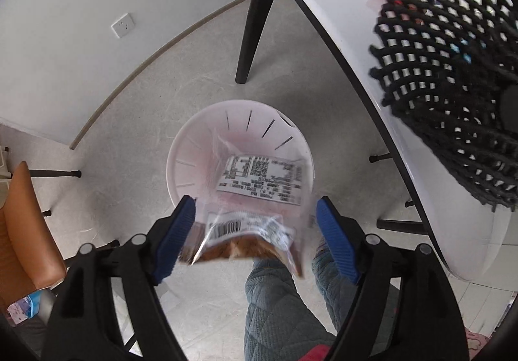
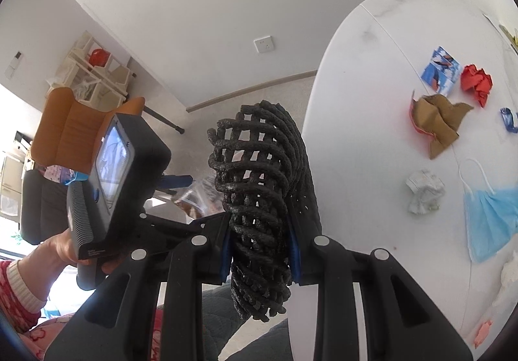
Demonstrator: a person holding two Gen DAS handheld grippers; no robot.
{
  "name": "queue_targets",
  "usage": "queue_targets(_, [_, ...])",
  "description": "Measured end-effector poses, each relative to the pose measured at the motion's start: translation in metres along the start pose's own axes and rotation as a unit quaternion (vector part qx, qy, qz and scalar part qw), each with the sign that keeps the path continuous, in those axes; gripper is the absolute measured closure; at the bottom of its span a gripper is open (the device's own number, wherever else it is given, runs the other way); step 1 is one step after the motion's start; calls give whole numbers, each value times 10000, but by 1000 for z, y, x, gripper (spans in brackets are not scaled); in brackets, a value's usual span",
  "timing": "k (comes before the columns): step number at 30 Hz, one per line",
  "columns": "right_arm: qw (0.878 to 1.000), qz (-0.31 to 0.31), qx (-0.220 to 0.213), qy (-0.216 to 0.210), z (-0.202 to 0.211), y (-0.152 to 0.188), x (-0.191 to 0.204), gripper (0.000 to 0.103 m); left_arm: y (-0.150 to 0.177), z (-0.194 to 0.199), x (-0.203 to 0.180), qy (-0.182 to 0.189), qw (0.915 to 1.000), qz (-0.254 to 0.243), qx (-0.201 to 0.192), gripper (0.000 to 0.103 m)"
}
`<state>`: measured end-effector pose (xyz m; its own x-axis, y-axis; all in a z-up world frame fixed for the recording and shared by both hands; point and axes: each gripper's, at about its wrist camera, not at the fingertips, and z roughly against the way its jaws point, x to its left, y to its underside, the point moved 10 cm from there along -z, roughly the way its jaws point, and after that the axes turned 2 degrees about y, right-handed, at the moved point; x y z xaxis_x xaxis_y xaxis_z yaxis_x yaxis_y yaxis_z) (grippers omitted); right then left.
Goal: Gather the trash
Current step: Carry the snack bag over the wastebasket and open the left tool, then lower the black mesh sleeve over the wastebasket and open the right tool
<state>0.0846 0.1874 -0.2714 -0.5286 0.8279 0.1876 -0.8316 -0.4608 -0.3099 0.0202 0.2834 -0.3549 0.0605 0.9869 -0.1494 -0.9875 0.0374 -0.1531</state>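
Observation:
My left gripper point(image 1: 255, 203) points down over a white slotted bin point(image 1: 181, 147) on the floor, jaws open. A clear plastic wrapper point(image 1: 262, 176) with a printed label and brown contents hangs blurred between the blue pads point(image 1: 176, 231); the right pad stands clear of it. My right gripper point(image 2: 260, 228) is shut on a black foam net sleeve point(image 2: 259, 167), held beside the edge of the white table point(image 2: 362, 102). That net point(image 1: 446, 86) also fills the right of the left wrist view.
On the table lie a blue-white wrapper point(image 2: 441, 70), red crumpled paper point(image 2: 477, 82), a brown paper bag point(image 2: 440, 118), a white paper ball point(image 2: 424, 191) and a blue face mask point(image 2: 489, 222). A black table leg point(image 1: 255, 21), an orange chair point(image 1: 29, 225) and the person's legs point(image 1: 278, 302) surround the bin.

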Motion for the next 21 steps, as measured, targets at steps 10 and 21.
queue_targets(10, [9998,131,121,-34,-14,-7,14,74,-9,18,4,42,9996,-206,-201,17])
queue_targets(21, [9947,615,625,-535,-68,-18,52,74,4,54,44,-303,9989,-284,-239,11])
